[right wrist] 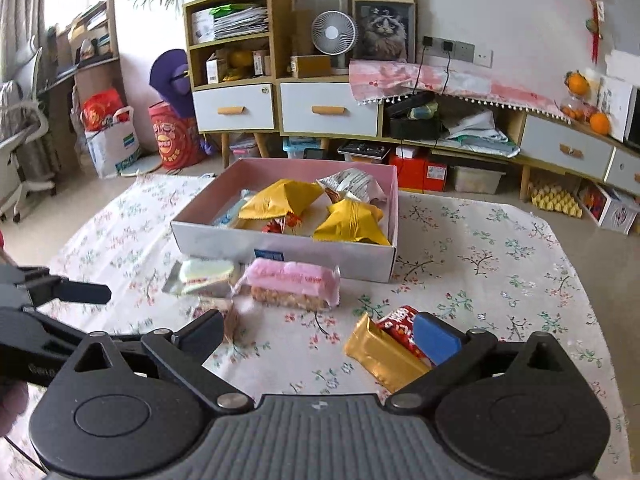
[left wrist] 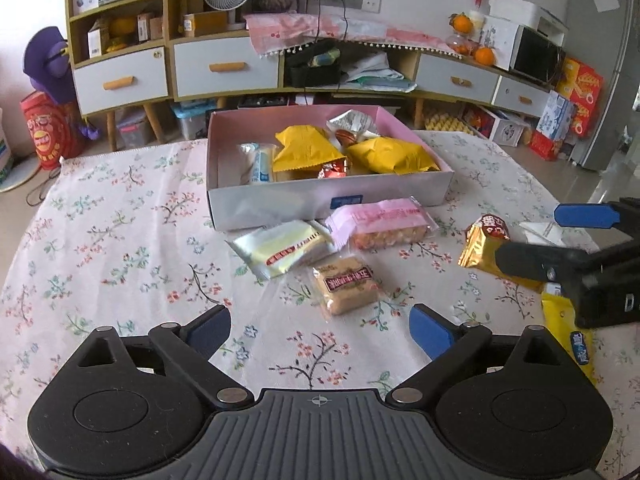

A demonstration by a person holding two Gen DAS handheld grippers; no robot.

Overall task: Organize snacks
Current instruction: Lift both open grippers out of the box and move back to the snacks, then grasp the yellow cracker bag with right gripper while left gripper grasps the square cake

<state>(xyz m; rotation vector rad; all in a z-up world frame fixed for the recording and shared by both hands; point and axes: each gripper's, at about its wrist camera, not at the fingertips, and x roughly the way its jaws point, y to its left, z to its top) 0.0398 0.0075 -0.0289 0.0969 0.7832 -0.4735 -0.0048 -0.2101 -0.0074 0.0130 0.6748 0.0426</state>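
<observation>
brightness: even, soft daylight in both views, nothing dim
source: window with curtain [right wrist: 22, 20] far left of right wrist view, blown out white
shadows: faint, soft under box [left wrist: 320, 200] on tablecloth [left wrist: 120, 220]; no hard edges
glare: mild sheen on gold wrapper [right wrist: 380, 356]; small highlights on silver packet [left wrist: 352, 122]
blur: pink snack pack [right wrist: 296, 284] and neighbours slightly smeared in right wrist view; left wrist view sharper
distortion: strong fisheye, cabinet [left wrist: 224, 64] line bows, dark vignette in corners
focus: gripper bodies at bottom edge soft, far wall a bit hazy
colour: slightly washed, cool cast
</observation>
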